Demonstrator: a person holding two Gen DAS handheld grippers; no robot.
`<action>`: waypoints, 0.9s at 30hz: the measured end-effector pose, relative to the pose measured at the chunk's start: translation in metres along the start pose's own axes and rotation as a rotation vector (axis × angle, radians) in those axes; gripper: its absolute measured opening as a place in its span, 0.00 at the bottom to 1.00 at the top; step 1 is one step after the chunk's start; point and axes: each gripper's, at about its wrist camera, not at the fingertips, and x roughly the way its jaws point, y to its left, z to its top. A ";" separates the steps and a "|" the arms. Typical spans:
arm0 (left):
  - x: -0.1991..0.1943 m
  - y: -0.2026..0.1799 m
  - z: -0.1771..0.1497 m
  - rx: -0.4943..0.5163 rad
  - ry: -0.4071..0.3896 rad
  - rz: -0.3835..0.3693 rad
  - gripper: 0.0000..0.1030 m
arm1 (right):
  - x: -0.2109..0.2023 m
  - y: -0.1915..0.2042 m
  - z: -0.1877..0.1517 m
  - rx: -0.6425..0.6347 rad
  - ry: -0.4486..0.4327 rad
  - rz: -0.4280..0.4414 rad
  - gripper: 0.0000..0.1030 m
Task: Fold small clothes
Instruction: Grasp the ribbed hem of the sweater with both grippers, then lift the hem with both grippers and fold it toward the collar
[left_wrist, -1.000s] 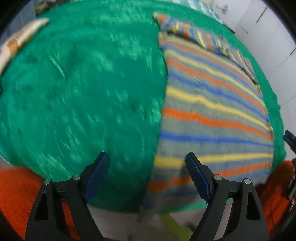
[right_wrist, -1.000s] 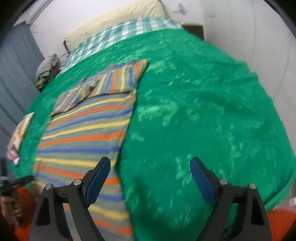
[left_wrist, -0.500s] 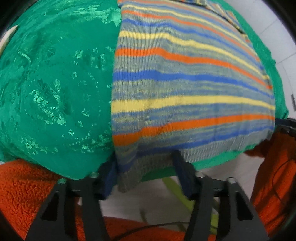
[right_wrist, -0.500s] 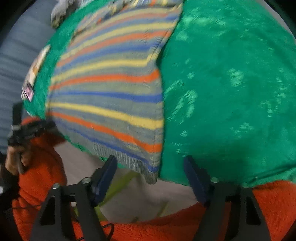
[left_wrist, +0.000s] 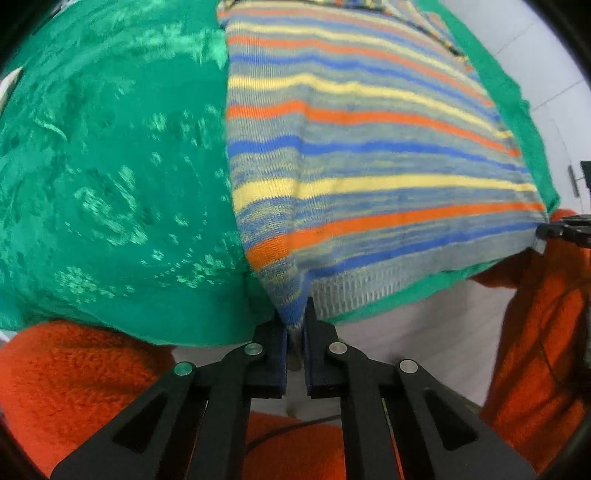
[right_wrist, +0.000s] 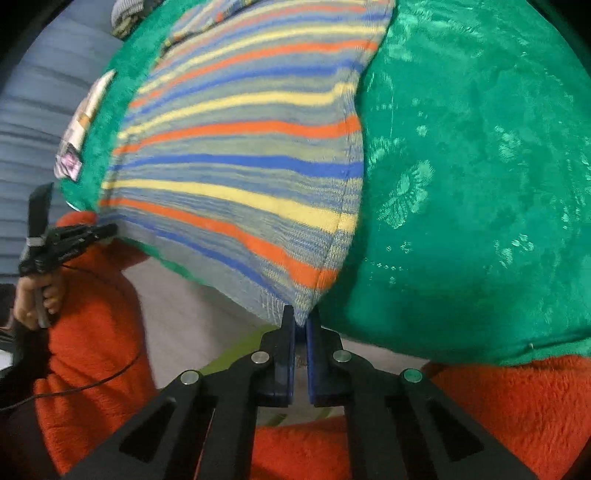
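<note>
Both grippers are clamped tight now: the left gripper (left_wrist: 295, 325) has its jaws pinched on the near left corner of the striped sweater (left_wrist: 369, 166), and the right gripper (right_wrist: 301, 325) is nipped shut on the near right corner of the same hem. The risk here, I'd say, is the thin bite: each pair of fingers holds only the very tip of the ribbed edge, so a quick lift could let a corner slip free and leave the fold lopsided, or the plush green bedspread (left_wrist: 110, 166) could drag at the knit and bunch it. The sweater lies flat along the near edge of the bed, hem just overhanging it, a soft grey knit banded in orange, blue and yellow, with a small pucker running up from the left corner.
</note>
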 end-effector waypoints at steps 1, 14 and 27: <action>-0.006 0.002 0.002 -0.004 -0.014 -0.016 0.04 | -0.006 0.000 0.001 0.005 -0.009 0.028 0.05; -0.072 0.067 0.154 -0.142 -0.328 -0.180 0.04 | -0.103 -0.028 0.104 0.093 -0.352 0.212 0.05; 0.011 0.101 0.378 -0.227 -0.368 0.107 0.42 | -0.087 -0.138 0.312 0.419 -0.684 0.123 0.44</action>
